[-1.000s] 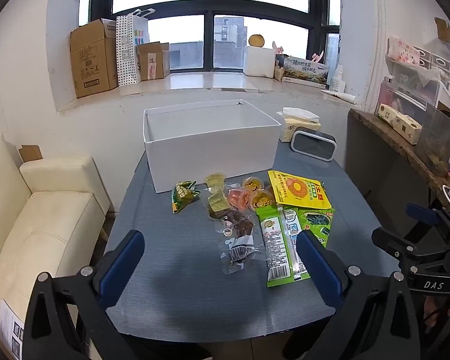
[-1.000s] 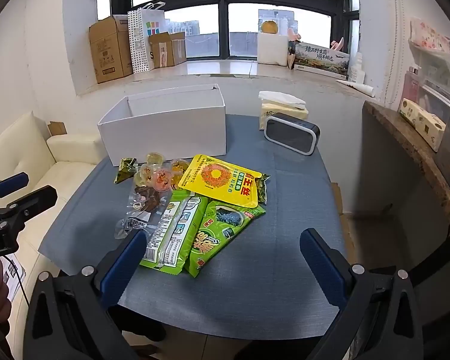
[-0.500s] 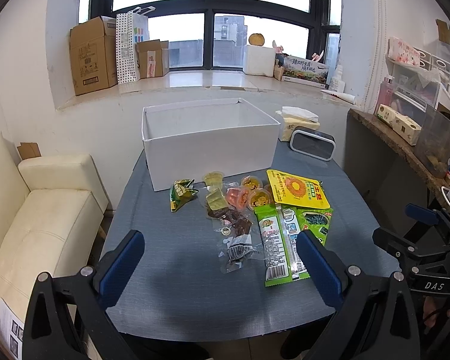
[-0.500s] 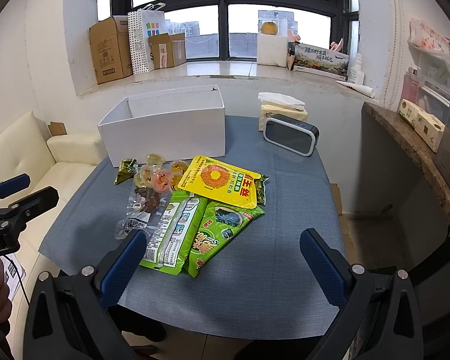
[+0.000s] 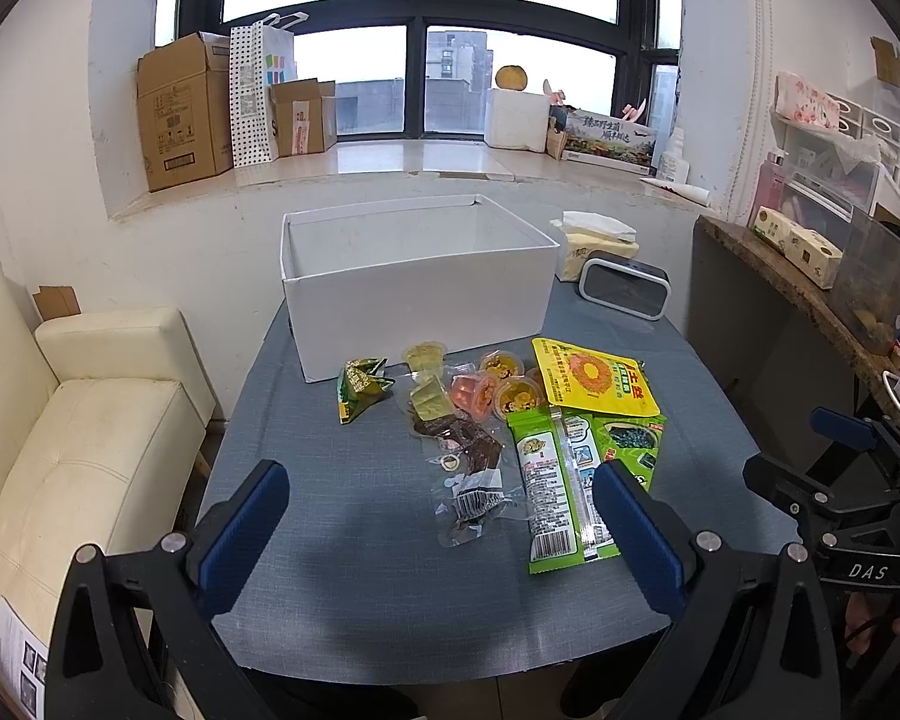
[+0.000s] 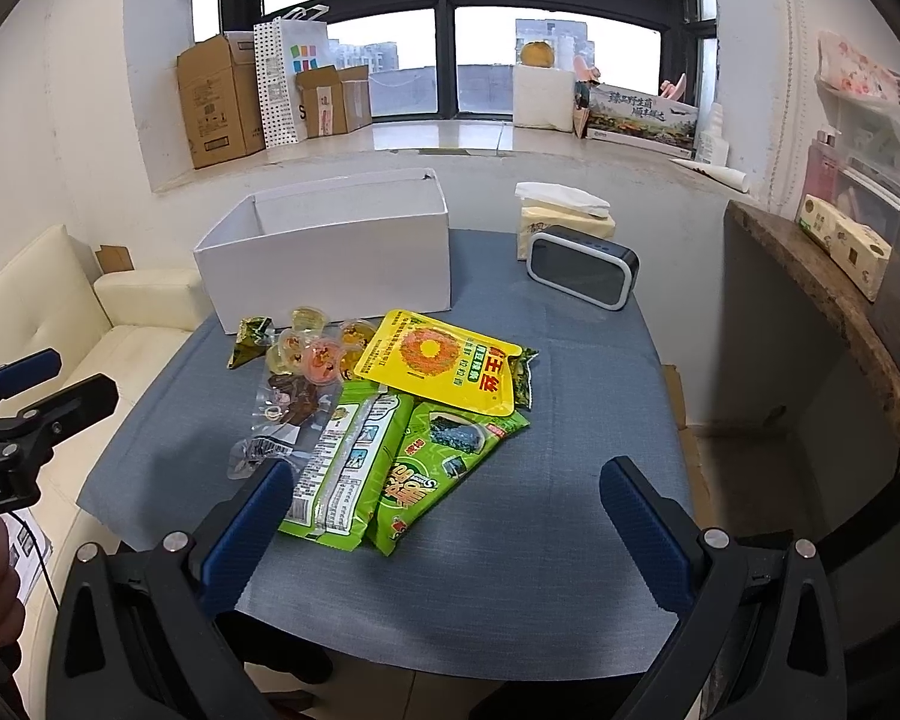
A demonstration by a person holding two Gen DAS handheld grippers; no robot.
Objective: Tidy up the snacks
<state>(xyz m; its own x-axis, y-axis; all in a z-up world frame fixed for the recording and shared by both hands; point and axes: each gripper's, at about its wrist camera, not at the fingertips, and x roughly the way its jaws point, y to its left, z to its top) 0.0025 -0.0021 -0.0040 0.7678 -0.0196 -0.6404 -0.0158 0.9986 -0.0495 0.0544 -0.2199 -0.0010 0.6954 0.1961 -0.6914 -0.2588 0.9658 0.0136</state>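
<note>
An open white box [image 5: 414, 294] stands at the back of the blue table [image 5: 342, 516]; it also shows in the right wrist view [image 6: 330, 252]. In front of it lie snacks: a yellow bag [image 6: 444, 360], two green bags [image 6: 444, 456] [image 6: 348, 462], several jelly cups [image 5: 486, 390], a small green packet [image 5: 360, 384] and clear wrapped pieces [image 5: 474, 480]. My left gripper [image 5: 444, 510] is open and empty, above the table's near edge. My right gripper [image 6: 444, 510] is open and empty, near the green bags.
A grey speaker [image 6: 582, 273] and a tissue box [image 6: 564, 210] stand at the table's back right. A cream sofa [image 5: 78, 432] lies to the left. A wooden shelf [image 6: 834, 300] runs along the right. Cardboard boxes [image 5: 180, 114] sit on the windowsill.
Both grippers have moved slightly toward the table. The snacks and the box have not moved.
</note>
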